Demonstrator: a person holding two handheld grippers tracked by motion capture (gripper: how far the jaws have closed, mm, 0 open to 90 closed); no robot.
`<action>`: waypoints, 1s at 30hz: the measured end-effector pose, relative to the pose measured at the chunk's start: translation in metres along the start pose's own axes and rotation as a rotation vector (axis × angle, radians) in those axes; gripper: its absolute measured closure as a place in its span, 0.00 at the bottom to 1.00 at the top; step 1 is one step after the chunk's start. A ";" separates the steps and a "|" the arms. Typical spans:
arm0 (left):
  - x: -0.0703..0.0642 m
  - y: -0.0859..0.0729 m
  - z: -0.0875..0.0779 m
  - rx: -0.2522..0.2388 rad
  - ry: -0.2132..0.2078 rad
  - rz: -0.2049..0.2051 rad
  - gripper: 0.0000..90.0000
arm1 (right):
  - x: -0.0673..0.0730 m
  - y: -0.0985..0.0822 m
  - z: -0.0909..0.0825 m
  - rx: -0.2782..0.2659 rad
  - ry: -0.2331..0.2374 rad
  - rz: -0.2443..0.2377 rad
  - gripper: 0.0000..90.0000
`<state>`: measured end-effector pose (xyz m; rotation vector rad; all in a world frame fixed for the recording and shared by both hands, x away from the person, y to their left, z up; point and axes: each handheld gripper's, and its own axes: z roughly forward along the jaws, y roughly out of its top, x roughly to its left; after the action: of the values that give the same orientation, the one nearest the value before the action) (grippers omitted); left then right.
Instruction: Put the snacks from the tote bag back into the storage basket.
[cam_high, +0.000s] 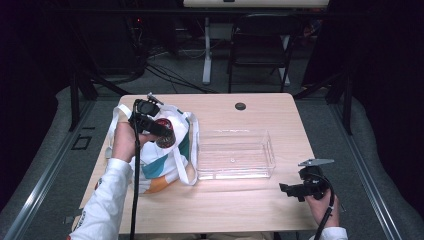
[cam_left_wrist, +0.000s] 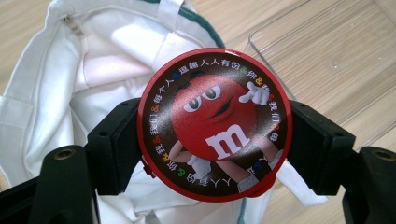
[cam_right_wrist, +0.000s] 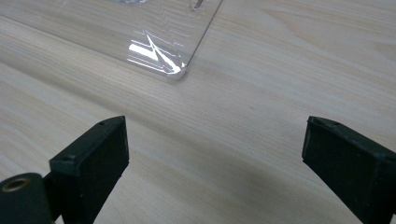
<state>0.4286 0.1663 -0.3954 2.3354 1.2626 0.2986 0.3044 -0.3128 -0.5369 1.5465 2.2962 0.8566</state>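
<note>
A round red tin with a cartoon candy figure on its lid sits between the jaws of my left gripper, which is shut on it. In the high view the left gripper holds the tin just above the open mouth of a white tote bag lying at the table's left. The bag's white inside shows below the tin. My right gripper rests low near the table's front right, its jaws wide apart over bare wood, nothing between them.
A clear plastic tray lies in the middle of the wooden table; its corner shows ahead of the right gripper. A small dark disc sits near the far edge. A chair stands beyond the table.
</note>
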 end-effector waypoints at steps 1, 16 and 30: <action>-0.002 0.001 -0.002 -0.005 0.001 0.004 0.29 | 0.000 0.000 0.000 0.000 0.001 0.000 0.08; -0.028 0.022 -0.014 -0.019 -0.012 0.067 0.29 | 0.000 0.000 0.000 0.002 0.012 0.003 0.08; -0.057 0.038 -0.004 -0.013 -0.072 0.115 0.29 | 0.000 0.000 0.000 -0.001 0.014 0.003 0.08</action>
<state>0.4234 0.1024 -0.3713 2.3896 1.0922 0.2567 0.3045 -0.3129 -0.5371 1.5483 2.3033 0.8717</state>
